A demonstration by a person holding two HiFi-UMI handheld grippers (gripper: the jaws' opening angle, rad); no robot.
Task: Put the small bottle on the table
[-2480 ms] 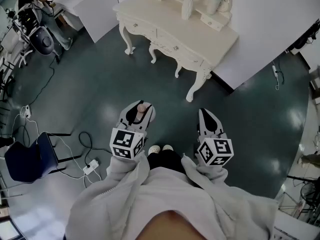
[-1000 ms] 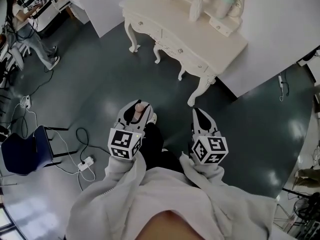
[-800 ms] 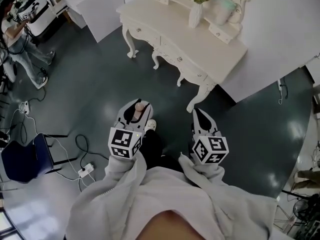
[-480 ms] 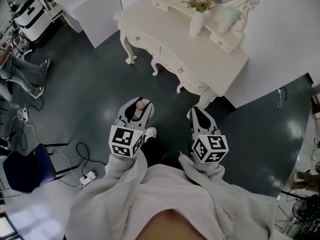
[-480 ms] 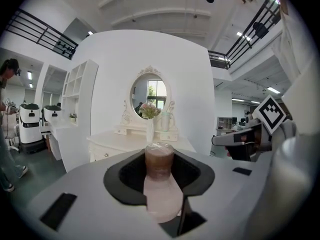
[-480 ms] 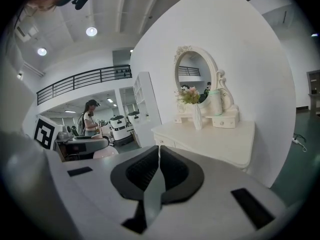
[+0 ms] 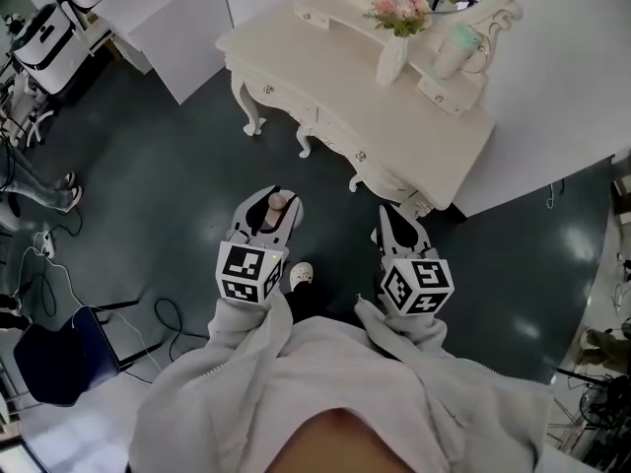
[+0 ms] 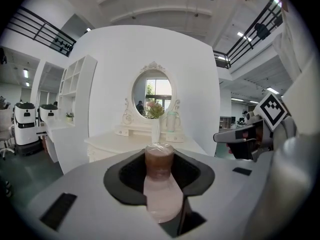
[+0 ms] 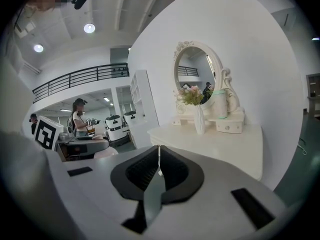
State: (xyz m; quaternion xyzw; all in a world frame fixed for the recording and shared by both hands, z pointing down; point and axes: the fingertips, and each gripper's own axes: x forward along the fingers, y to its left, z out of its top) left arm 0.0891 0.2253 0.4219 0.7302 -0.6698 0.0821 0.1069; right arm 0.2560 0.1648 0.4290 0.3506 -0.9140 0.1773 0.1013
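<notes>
A small pale pink bottle (image 8: 160, 181) with a brownish cap stands between the jaws of my left gripper (image 7: 270, 208), which is shut on it; in the head view the small bottle (image 7: 277, 203) shows above the dark floor, short of the table. The cream dressing table (image 7: 325, 77) stands ahead, with its front edge just beyond both grippers. My right gripper (image 7: 395, 227) is shut with nothing in it, its jaws meeting in a thin line (image 9: 159, 166), close to the table's right leg.
On the table stand a white vase of pink flowers (image 7: 394, 52), a pale cup (image 7: 456, 52) and an oval mirror (image 8: 152, 91). Cables and a dark chair (image 7: 49, 358) lie on the floor at the left. White cabinets (image 7: 148, 18) stand at the back left.
Both grippers have come nearer to the dressing table, which now lies closer and lower in the head view. The bottle stays held in the left gripper.
</notes>
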